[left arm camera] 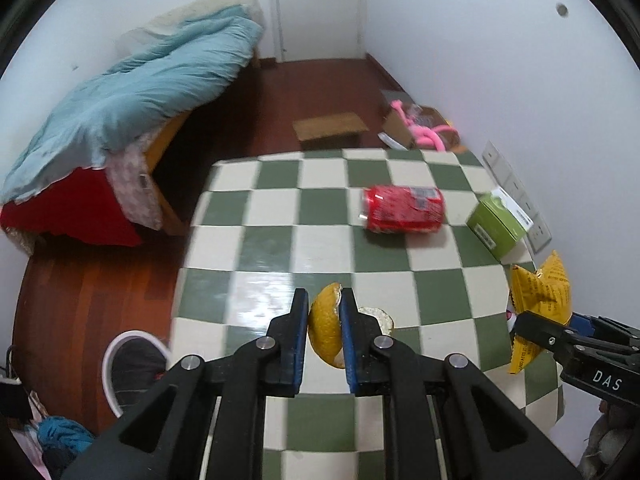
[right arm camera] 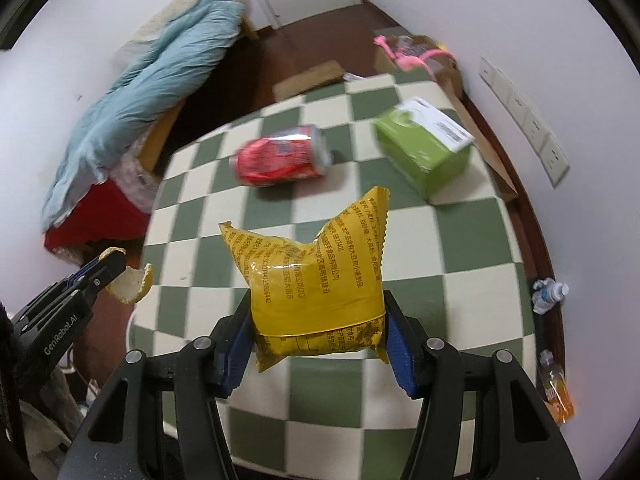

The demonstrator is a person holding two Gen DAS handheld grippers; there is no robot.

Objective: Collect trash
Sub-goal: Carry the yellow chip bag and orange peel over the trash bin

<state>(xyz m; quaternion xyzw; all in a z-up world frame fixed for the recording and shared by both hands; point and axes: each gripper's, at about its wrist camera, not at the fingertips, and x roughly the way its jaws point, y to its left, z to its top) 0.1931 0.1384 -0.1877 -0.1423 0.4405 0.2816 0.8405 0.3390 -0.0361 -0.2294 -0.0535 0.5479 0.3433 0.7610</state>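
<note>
The left claw [left arm camera: 324,336] is clenched on a curl of yellow citrus peel [left arm camera: 325,332], held above the checkered tabletop [left arm camera: 256,256] — light, stiff enough to keep its curve, but brittle at the edges, so a grip across the thick middle looks safest. The right claw [right arm camera: 318,340] grasps a puffy yellow snack bag [right arm camera: 316,280] by its sides — probably light, slick and crushable. A red can [left arm camera: 403,209] and green box [left arm camera: 496,222] lie on the tabletop.

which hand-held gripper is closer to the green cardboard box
Right. The right hand-held gripper, holding the yellow snack bag, is on the green cardboard box's side; the left hand-held gripper, pinching peel, is farther away.
</note>
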